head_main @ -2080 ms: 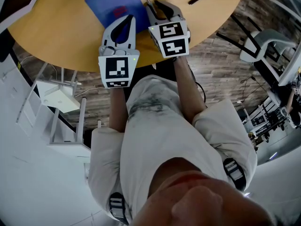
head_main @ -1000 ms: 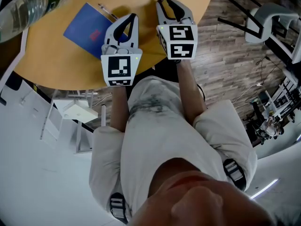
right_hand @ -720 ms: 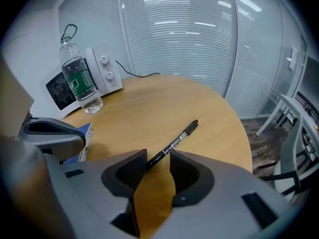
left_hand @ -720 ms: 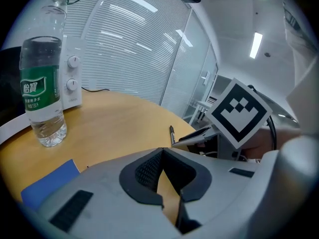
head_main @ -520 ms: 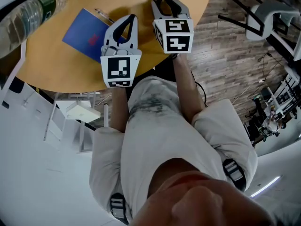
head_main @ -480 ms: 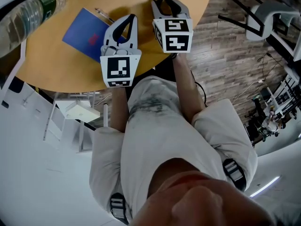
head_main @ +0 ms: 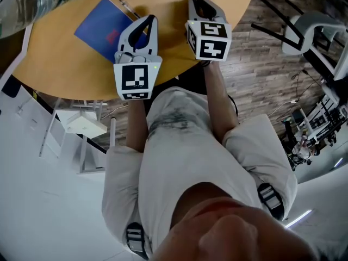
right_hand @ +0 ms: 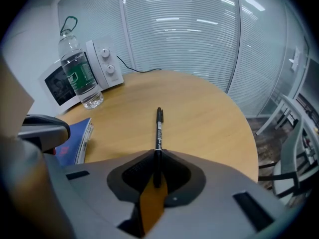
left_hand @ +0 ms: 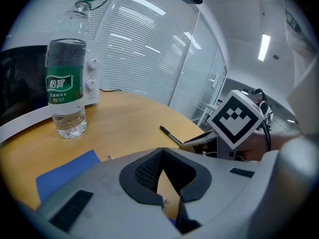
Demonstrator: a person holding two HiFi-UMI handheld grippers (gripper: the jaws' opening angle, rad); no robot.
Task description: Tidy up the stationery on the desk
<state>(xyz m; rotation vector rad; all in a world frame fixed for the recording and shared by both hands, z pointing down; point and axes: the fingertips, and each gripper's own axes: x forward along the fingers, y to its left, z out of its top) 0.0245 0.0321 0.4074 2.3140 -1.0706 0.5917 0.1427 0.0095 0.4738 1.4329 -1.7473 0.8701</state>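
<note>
Although the right tongs (right_hand: pixel 157 156) are clenched on a black pen (right_hand: pixel 159 128), gripping it near one end so that most of its length juts forward over the round desk (right_hand: pixel 199 118), the tidying looks barely begun. By the pictures nothing has yet been gathered into any holder or stack, and no such container is in view. The left tongs (left_hand: pixel 161 153) are closed with nothing between them, poised just above the near corner of a blue notebook (head_main: pixel 103 29), which lies flat at the desk's left side. Whether the pen's far tip touches the wood or hangs clear of it cannot be told. By count there is one pen in the grip, one notebook, and one slim pen-like stick (head_main: pixel 126 5) lying along the notebook's far edge — too small to name with certainty. Beyond the stationery stand one clear water bottle (left_hand: pixel 66 83) with a green label, upright and well apart from the notebook, and one white two-knob appliance (right_hand: pixel 104 59) at the desk's back edge. What remains, as a judgement, is nearly everything: the held pen needs a resting place — probably beside the notebook — and the loose stick needs collecting too.
</note>
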